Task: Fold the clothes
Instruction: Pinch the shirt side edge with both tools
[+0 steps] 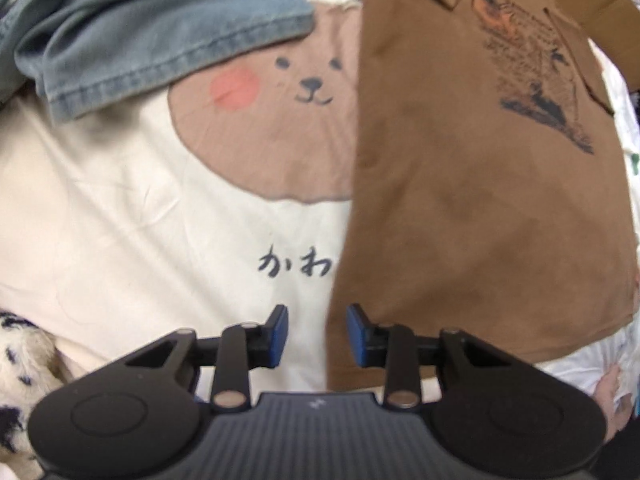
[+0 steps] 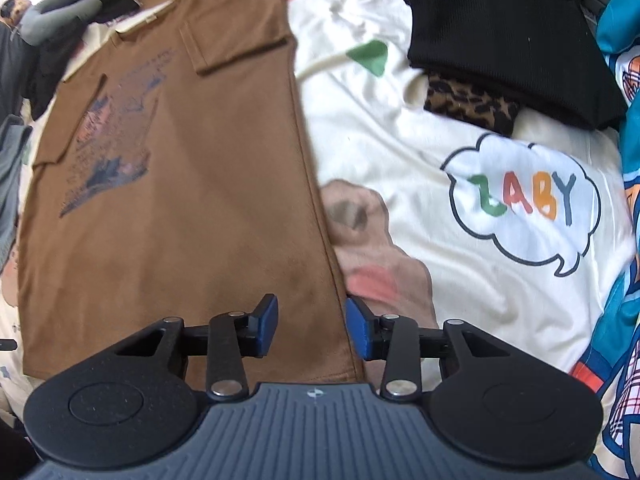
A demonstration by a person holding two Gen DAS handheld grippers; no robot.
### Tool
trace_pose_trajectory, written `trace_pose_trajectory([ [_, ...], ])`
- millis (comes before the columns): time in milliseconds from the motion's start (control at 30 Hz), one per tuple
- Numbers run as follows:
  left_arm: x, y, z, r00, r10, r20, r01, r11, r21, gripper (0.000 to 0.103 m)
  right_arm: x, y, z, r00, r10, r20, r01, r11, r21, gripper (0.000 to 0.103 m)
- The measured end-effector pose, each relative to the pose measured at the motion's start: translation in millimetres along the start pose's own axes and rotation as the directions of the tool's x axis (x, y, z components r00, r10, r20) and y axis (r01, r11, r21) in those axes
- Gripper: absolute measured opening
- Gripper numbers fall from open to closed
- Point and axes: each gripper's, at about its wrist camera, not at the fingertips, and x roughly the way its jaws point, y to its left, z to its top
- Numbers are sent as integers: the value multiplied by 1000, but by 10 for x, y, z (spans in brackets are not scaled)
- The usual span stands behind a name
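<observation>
Left wrist view, from 9 o'clock to 3 o'clock: a denim garment lies at 10 o'clock on the cream bedsheet, partly covering a printed bear face. The brown T-shirt lies flat from 12 to 4 o'clock, sleeves folded in. The left gripper stands at 6 o'clock, jaws partly apart, straddling the shirt's side edge near its lower corner; the pads do not press the cloth.

Right wrist view: the brown T-shirt fills 9 to 12 o'clock. The right gripper at 6 o'clock is partly apart over the shirt's opposite edge, holding nothing. A black folded garment over a leopard-print cloth lies at 1 o'clock.
</observation>
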Motion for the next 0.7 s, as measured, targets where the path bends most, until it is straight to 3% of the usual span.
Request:
trace_pose_trajectory([
  [333,183,14,-98,999,-15,-40,13,999,-38,33,389,-59,4,996,-68,-56,68,998,2,46],
  [600,125,23,-209,996,-73,-46,70,996,-64,30,598,-156,-125,991,-99,-94,101,995,17,46],
  [667,111,12,-244,995,-81,-53,78,995,-55,18,618,-215,-147,992,-74,-100,80,996,51,43],
  [700,102,3,-264,995,-85,-58,82,995,-48,11,625,-246,-156,993,-62,-103,69,995,69,34],
])
